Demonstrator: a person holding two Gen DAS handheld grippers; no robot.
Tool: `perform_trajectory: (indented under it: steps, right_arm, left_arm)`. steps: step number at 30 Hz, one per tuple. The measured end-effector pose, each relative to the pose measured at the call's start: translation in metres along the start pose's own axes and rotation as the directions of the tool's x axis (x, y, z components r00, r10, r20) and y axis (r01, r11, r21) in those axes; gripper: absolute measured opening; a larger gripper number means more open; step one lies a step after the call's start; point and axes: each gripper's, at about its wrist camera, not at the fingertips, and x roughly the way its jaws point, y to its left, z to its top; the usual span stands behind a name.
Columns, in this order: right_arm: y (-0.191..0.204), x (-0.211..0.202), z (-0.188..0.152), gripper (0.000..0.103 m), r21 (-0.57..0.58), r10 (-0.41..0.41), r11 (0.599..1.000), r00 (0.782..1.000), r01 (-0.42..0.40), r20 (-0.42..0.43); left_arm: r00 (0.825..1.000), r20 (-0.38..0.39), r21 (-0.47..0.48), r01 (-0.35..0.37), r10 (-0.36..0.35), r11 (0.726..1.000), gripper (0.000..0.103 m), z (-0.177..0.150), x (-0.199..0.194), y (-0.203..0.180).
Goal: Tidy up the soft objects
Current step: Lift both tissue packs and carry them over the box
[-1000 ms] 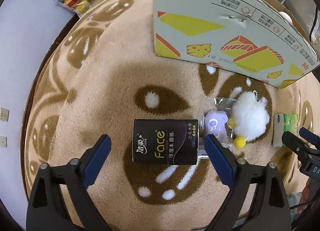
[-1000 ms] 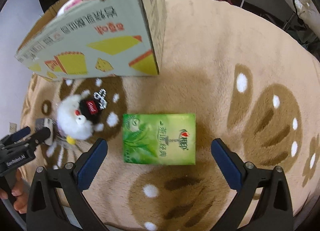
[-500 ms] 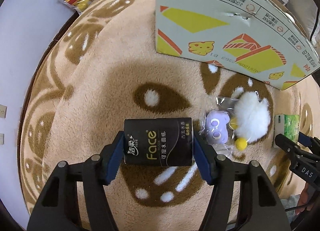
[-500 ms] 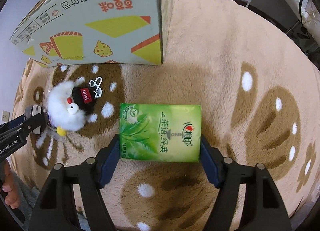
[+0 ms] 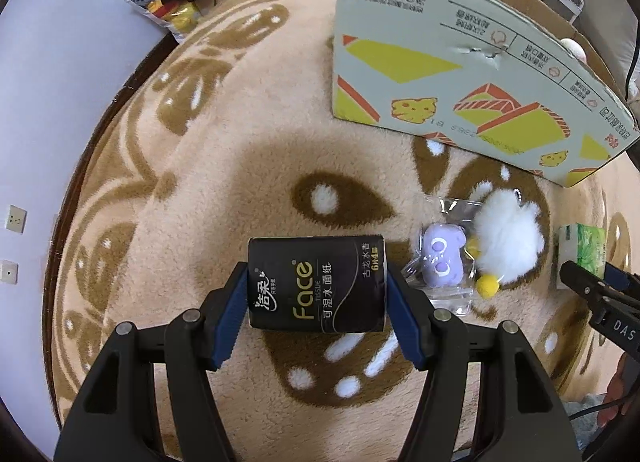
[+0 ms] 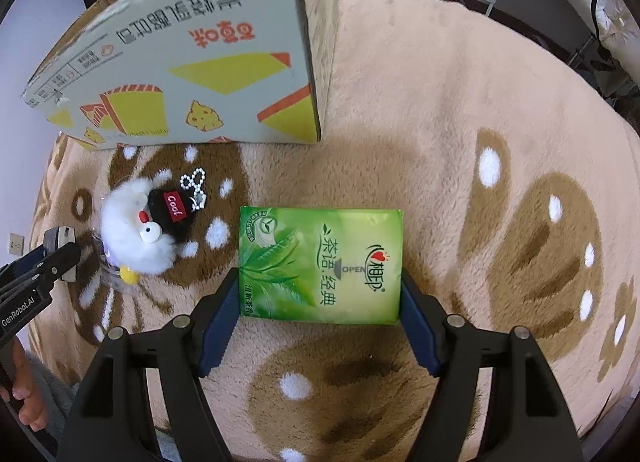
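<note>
1. Presently, left tool (image 5: 316, 290): blue pads clamped on both ends of the black tissue pack (image 5: 316, 282), on the rug (image 5: 200, 190).
2. Right tool (image 6: 320, 294): pads pressed against the green tissue pack (image 6: 320, 262), also on the rug.
3. White plush toy (image 6: 136, 234) and purple bagged toy (image 5: 442, 260): between the packs.
4. Cardboard box (image 5: 440, 62): far side.
</note>
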Motion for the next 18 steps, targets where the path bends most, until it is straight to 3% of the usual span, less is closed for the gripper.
perform_trajectory:
  steps: [8,11,14,18]
  right_arm:
    - [0.008,-0.041,0.002,0.078,-0.038,0.043,0.999,0.989,-0.038,0.140]
    - [0.015,-0.063,0.001,0.078,-0.059,0.048,0.998,0.972,-0.035,0.232]
    - [0.021,-0.086,-0.001,0.078,-0.082,0.057,0.996,0.941,-0.032,0.332]
    - [0.025,-0.104,0.001,0.078,-0.107,0.087,0.993,0.914,-0.048,0.397]
  left_arm:
    - [0.990,0.119,0.012,-0.083,0.081,0.996,0.064,-0.002,-0.029,0.001]
    - [0.978,0.190,0.012,-0.085,0.082,0.996,0.064,-0.002,-0.046,0.000]
    - [0.958,0.274,-0.006,-0.088,0.086,0.996,0.064,-0.001,-0.065,0.001]
    - [0.922,0.382,-0.027,-0.065,0.070,0.998,0.064,-0.004,-0.092,0.002]
